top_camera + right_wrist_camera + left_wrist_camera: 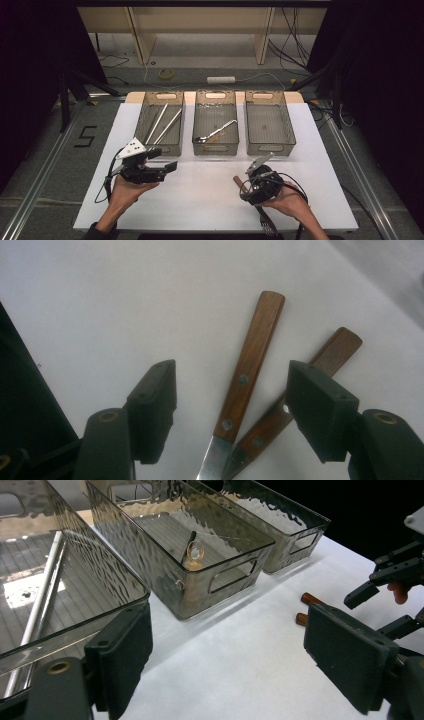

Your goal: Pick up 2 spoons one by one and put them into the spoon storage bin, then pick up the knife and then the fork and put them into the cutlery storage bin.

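Sorting cutlery into bins, partly done. Left bin (159,122) holds metal rods (162,123), middle bin (215,122) a spoon (216,133), right bin (269,125) bare. Two wooden-handled pieces (247,367) lying on table (200,195), ungrasped, between spread right tool (232,412) jaws. Left tool (225,665) spread, holding nothing.

light: bright on white table (210,200), dark room around | glare: shiny left bin (30,590) beside near fingers | blur: fingers (155,405) soft, close up
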Tool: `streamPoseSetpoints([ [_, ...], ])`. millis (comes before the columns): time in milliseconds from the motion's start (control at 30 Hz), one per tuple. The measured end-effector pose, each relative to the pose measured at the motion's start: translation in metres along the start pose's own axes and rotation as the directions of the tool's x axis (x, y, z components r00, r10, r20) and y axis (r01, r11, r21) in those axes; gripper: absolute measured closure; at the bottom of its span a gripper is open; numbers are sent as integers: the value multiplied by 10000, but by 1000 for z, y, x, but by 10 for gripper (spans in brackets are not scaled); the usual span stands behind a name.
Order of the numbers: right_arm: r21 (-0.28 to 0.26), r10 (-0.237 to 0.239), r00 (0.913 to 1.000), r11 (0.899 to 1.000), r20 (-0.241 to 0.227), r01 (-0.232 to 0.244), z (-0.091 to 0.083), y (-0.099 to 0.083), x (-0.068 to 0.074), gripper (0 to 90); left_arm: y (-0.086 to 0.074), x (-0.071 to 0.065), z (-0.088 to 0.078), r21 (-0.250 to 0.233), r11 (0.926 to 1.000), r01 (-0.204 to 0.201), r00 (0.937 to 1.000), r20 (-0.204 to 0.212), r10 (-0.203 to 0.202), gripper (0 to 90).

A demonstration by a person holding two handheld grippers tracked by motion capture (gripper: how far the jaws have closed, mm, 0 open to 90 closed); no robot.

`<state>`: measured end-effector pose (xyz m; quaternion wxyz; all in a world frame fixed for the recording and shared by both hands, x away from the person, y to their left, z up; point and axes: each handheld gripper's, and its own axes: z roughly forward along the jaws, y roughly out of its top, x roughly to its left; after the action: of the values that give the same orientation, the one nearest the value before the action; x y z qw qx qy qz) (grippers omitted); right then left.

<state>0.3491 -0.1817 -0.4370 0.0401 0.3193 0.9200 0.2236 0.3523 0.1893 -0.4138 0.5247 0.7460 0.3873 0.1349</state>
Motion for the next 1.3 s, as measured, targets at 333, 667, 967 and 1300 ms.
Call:
streamPoseSetpoints([
  [333,358,-20,10000,9994,-87,23,3,4,-2,423,-8,-8,-6,-32,9995,-315,9994,-106,315,187],
  [667,653,72,10000,9978,44,-75,2,2,-3,466,-12,-11,-11,-224,9987,-448,9988,-192,444,187],
  [967,1021,-85,10000,9947,12,84,8,4,-1,518,-15,-12,-13,-216,9989,-410,9990,-174,406,188],
  [1300,1348,-161,9999,9908,39,154,15,5,-1,576,-16,-14,-12,-139,9989,-446,9989,-152,444,187],
])
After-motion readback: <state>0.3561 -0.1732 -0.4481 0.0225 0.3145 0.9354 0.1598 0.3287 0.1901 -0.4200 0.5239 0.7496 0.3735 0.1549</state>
